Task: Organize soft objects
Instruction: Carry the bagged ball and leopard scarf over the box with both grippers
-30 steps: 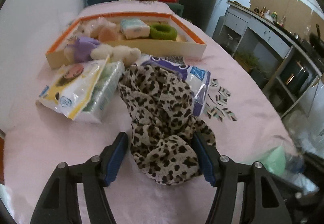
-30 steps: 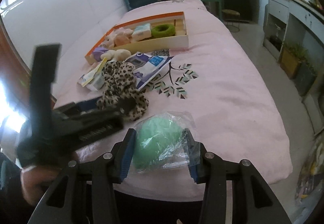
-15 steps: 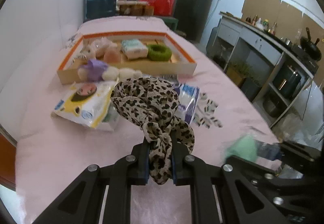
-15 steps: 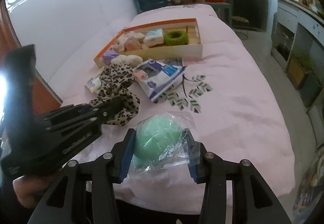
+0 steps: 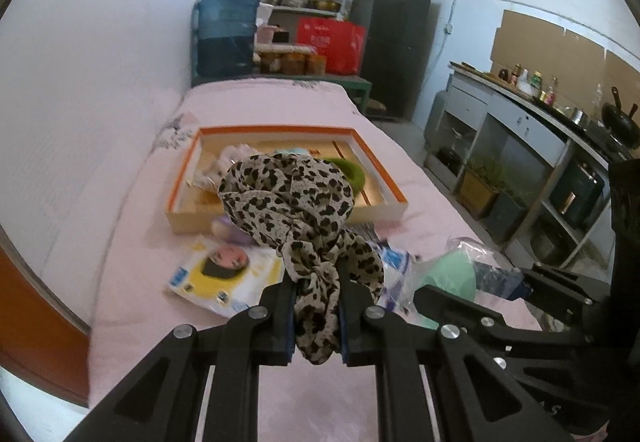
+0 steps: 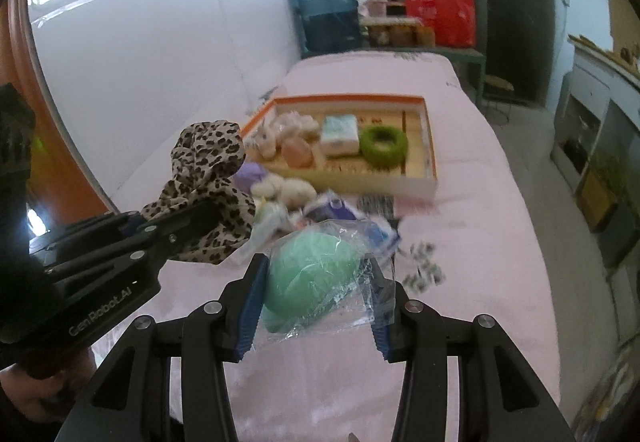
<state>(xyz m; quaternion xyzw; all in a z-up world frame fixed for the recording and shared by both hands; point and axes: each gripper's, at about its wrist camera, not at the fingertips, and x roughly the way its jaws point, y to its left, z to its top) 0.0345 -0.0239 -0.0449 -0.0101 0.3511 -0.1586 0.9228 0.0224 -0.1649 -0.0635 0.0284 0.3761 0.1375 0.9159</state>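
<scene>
My left gripper is shut on a leopard-print scarf and holds it lifted above the pink bed; the scarf also shows in the right wrist view. My right gripper is shut on a green soft ball in a clear plastic bag, raised off the bed; the bag also shows in the left wrist view. An orange-rimmed box ahead holds plush toys, a tissue pack and a green ring.
On the bed before the box lie a yellow-and-white packet, a blue-and-white packet, a white plush and a purple soft item. A white wall runs along the left. Cabinets stand right.
My left gripper closed on the scarf and lifted it off the bed. My right gripper rose with the bagged green ball. Both moved forward toward the box.
</scene>
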